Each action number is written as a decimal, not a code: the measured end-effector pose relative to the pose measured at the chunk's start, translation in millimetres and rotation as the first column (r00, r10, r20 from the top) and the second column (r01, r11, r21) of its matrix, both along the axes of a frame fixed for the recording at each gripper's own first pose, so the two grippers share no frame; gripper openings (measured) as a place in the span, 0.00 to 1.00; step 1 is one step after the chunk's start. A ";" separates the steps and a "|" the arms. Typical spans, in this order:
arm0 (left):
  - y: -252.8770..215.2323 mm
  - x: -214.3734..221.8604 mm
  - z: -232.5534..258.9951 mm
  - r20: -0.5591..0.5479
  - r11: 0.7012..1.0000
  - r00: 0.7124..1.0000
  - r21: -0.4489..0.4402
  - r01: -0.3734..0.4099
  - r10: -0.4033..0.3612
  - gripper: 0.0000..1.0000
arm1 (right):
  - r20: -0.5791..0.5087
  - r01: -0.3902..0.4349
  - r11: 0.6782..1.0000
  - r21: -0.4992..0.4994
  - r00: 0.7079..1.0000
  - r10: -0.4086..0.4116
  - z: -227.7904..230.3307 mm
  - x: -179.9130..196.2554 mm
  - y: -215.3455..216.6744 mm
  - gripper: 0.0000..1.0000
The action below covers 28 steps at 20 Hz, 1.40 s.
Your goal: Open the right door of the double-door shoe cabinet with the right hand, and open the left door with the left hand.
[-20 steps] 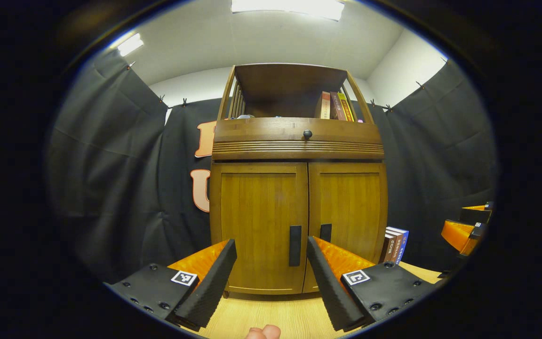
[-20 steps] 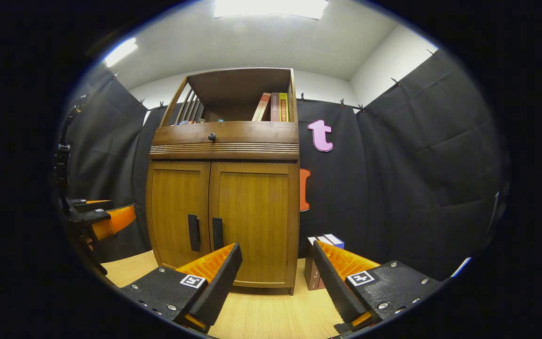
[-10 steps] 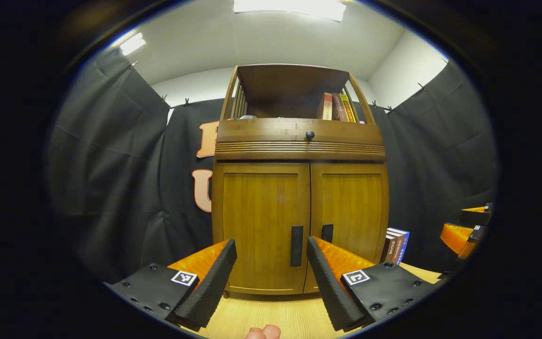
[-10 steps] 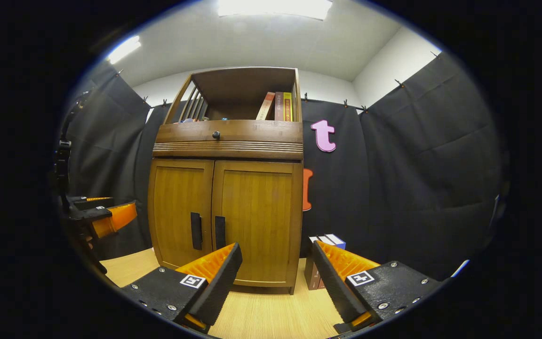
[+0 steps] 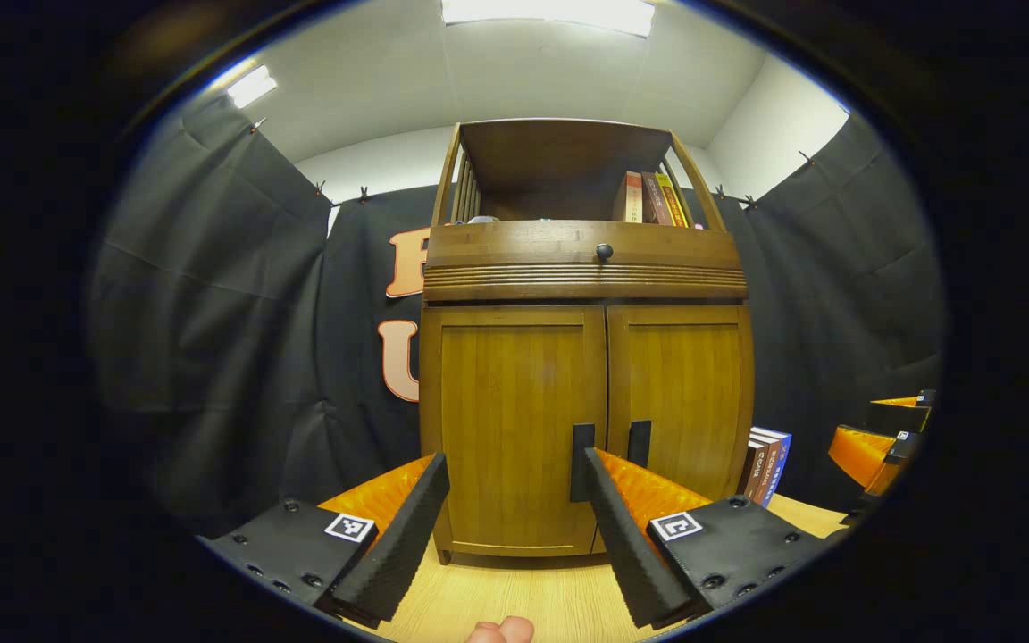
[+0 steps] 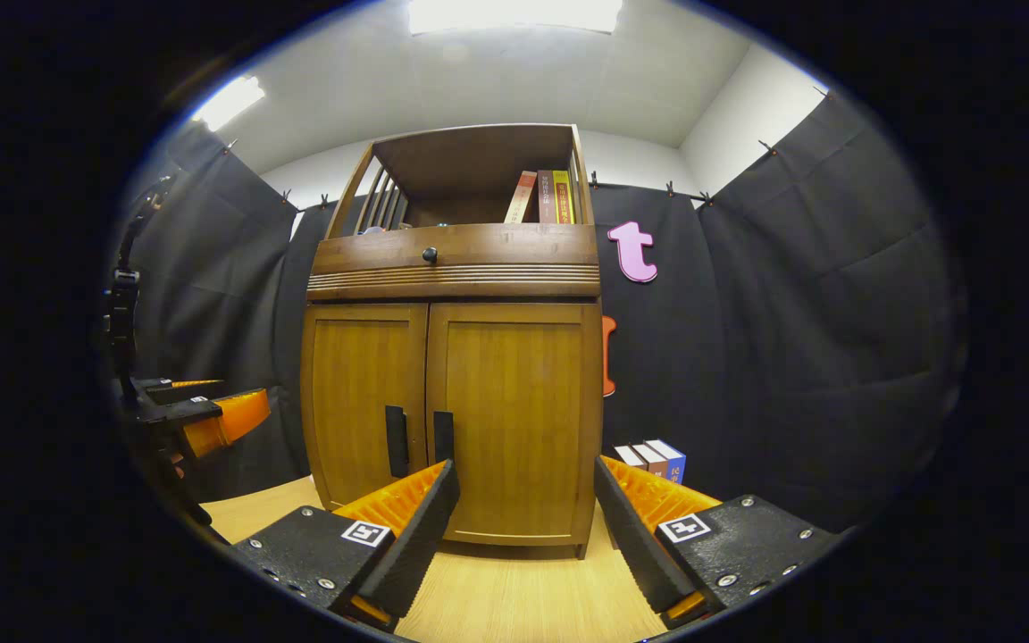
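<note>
A light wood-grain tabletop carries the wooden shoe cabinet; a few upright books stand just beside its right side.

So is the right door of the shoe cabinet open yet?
Shut. The right door sits flush beside the left door, and the right gripper hangs open, short of the handle.

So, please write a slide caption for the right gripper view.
Open right gripper faces the closed cabinet, short of the right door's handle.
</note>
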<state>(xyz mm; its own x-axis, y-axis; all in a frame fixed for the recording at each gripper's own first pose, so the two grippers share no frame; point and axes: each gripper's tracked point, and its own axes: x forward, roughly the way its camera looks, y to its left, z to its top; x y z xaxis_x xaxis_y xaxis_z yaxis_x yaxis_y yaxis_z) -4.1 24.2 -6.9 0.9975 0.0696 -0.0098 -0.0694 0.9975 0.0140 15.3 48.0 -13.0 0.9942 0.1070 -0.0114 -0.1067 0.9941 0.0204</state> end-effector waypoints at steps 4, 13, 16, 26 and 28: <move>11.4 -7.1 -3.0 -0.010 1.000 1.000 0.001 -0.006 0.006 0.96 | 0.000 -0.041 0.999 0.001 0.999 0.041 0.0 27.9 17.1 0.93; 31.3 -14.1 -0.1 -0.017 0.998 0.999 0.050 -0.047 0.048 0.95 | -0.026 -0.134 0.984 0.120 0.990 0.138 -4.3 147.6 66.2 0.93; 42.5 -18.2 -0.3 -0.023 0.995 0.997 0.066 -0.070 0.072 0.97 | -0.031 -0.165 0.973 0.161 0.985 0.172 -16.6 186.1 87.3 0.93; 75.0 -29.2 -5.8 -0.042 0.991 0.991 0.050 -0.127 0.129 0.97 | -0.105 -0.141 0.989 -0.036 0.985 0.136 -90.5 254.9 128.4 0.94; 80.4 -28.6 -4.8 -0.042 0.990 0.989 0.043 -0.137 0.138 0.95 | -0.113 -0.136 0.989 -0.060 0.985 0.128 -98.5 261.9 131.0 0.94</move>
<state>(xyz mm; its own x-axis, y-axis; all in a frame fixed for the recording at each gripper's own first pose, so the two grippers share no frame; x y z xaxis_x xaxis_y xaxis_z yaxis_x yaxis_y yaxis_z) -32.7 104.6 -11.7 0.9771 0.2072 -0.0492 -0.2042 0.9771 0.0601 277.2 179.1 -111.5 0.9639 0.2324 -0.1302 -0.2378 0.9709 -0.0271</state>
